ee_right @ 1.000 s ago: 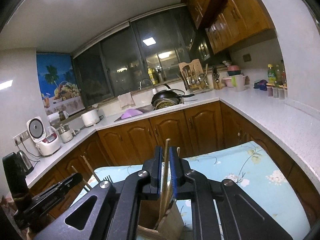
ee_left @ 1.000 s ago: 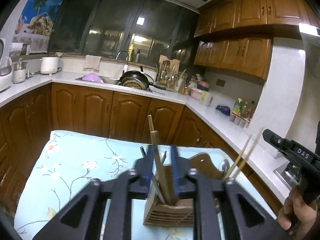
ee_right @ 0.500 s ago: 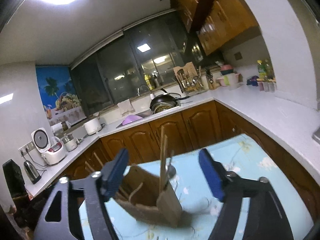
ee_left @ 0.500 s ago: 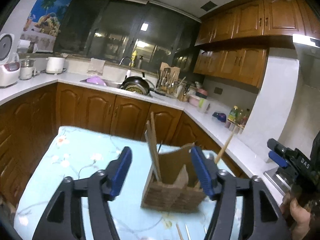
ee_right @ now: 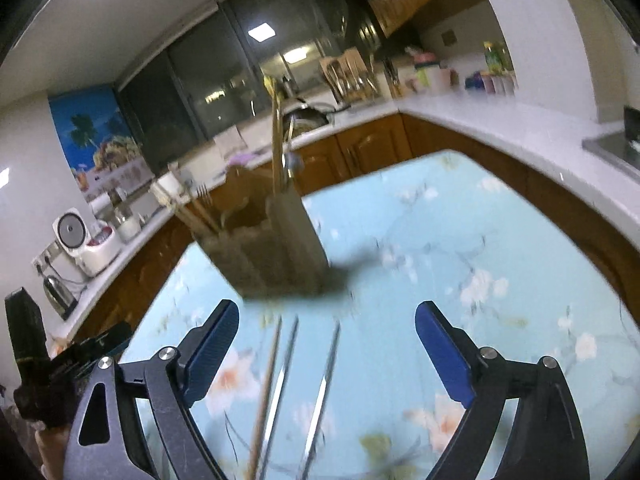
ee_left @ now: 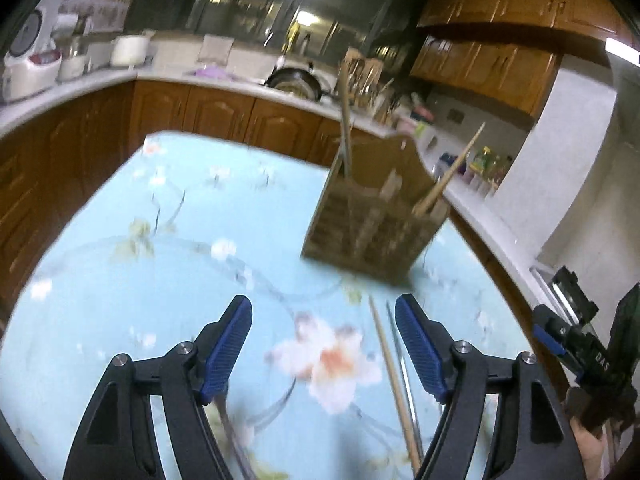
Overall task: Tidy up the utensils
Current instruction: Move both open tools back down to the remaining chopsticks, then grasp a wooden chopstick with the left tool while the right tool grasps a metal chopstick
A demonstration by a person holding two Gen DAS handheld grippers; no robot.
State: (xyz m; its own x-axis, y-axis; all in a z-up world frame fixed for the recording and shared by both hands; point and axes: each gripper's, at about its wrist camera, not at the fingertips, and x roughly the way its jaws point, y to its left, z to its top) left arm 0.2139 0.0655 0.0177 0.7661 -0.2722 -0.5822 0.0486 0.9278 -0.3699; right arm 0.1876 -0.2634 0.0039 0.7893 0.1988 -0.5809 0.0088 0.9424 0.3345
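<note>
1. Left wrist view: left gripper (ee_left: 324, 344) jaws opening, nothing between; wooden holder (ee_left: 372, 220) at one o'clock on the tabletop (ee_left: 120, 280).
2. Right gripper (ee_right: 326, 354) jaws opening over loose utensils (ee_right: 320, 384) at six o'clock, probably the next pick-up.

My left gripper (ee_left: 323, 340) is opening over the flowered tablecloth (ee_left: 120, 280), nothing gripped; a chopstick (ee_left: 394, 384) lies between its jaws, the wooden holder (ee_left: 372, 224) beyond.
</note>
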